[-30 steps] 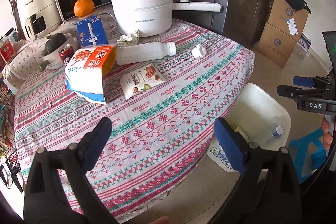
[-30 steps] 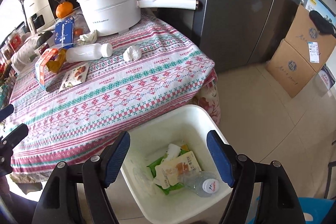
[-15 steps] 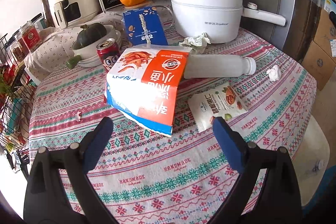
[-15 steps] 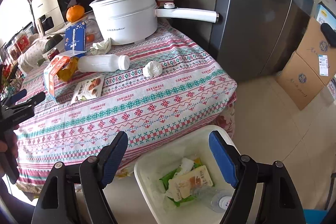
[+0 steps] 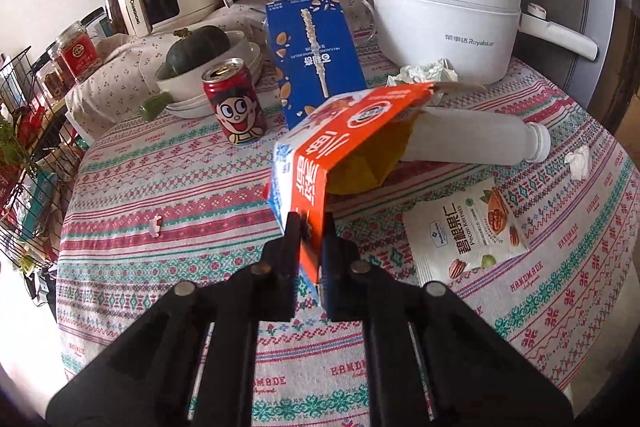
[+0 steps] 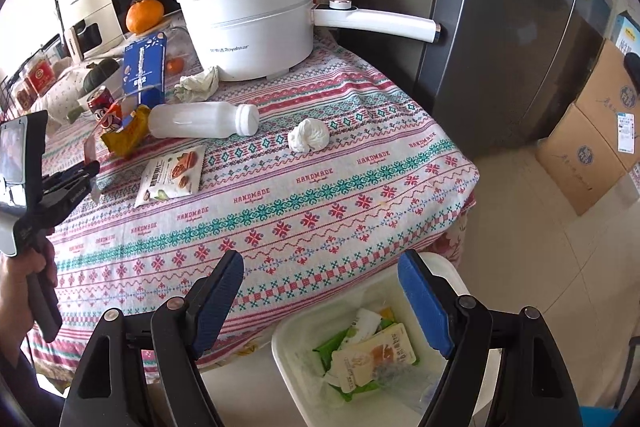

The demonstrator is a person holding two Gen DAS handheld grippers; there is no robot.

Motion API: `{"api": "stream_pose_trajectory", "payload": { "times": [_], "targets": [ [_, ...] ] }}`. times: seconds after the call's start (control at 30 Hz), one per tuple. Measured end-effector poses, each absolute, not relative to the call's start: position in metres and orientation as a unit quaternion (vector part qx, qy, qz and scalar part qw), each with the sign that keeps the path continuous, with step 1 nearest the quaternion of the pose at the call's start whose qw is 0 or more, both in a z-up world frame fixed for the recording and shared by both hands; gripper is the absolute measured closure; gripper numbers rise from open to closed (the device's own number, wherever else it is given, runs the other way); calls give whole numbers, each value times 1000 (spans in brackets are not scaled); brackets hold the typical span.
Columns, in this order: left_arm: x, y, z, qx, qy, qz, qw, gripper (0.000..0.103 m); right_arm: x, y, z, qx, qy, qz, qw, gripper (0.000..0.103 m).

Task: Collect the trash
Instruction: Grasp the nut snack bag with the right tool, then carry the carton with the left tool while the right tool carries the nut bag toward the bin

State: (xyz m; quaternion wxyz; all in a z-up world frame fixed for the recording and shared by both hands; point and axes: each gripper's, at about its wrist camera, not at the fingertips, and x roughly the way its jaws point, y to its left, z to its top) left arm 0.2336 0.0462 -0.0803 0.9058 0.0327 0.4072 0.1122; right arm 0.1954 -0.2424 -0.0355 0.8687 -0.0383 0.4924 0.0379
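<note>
Trash lies across the patterned tablecloth (image 5: 200,187); my left gripper (image 5: 310,227) is closing on the near edge of the orange snack box (image 5: 340,135), pads pinching thin card; my right gripper (image 6: 320,299) hangs spread and empty above the white bin (image 6: 292,343). I worry the flimsy flap tears or slips on lifting; the white bottle (image 5: 472,141) touching it may roll away.

Soft daylight from the left, sharp focus, heavy fisheye bending, dark vignetted corners.
</note>
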Motion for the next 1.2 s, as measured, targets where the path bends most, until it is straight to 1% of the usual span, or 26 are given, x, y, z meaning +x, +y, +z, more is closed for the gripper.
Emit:
{"api": "stream_pose_trajectory", "payload": {
  "times": [0.07, 0.3, 0.53, 0.83, 1.0, 1.1, 1.17, 1.2],
  "targets": [
    [226, 51, -68, 16, 399, 98, 911, 100, 197, -236, -36, -40, 490, 43, 870, 22],
    [190, 79, -33, -50, 396, 55, 915, 101, 202, -205, -48, -46, 498, 67, 864, 22],
    [154, 113, -12, -103, 395, 19, 913, 101, 221, -168, -70, -49, 520, 94, 847, 22],
    [133, 149, -13, -140, 406, 19, 903, 101, 271, -114, -102, -31, 521, 133, 843, 22],
    [129, 155, -14, -139, 408, 23, 902, 101, 297, -95, -122, -34, 526, 121, 841, 23],
    [130, 156, -14, -135, 408, 22, 902, 101, 304, -87, -134, -52, 532, 113, 837, 29],
    [131, 157, -14, -138, 411, 20, 901, 101, 305, -82, -142, -59, 538, 113, 834, 40],
    [132, 157, -15, -139, 411, 19, 901, 101, 303, -79, -143, -66, 527, 108, 840, 40]
  ]
}}
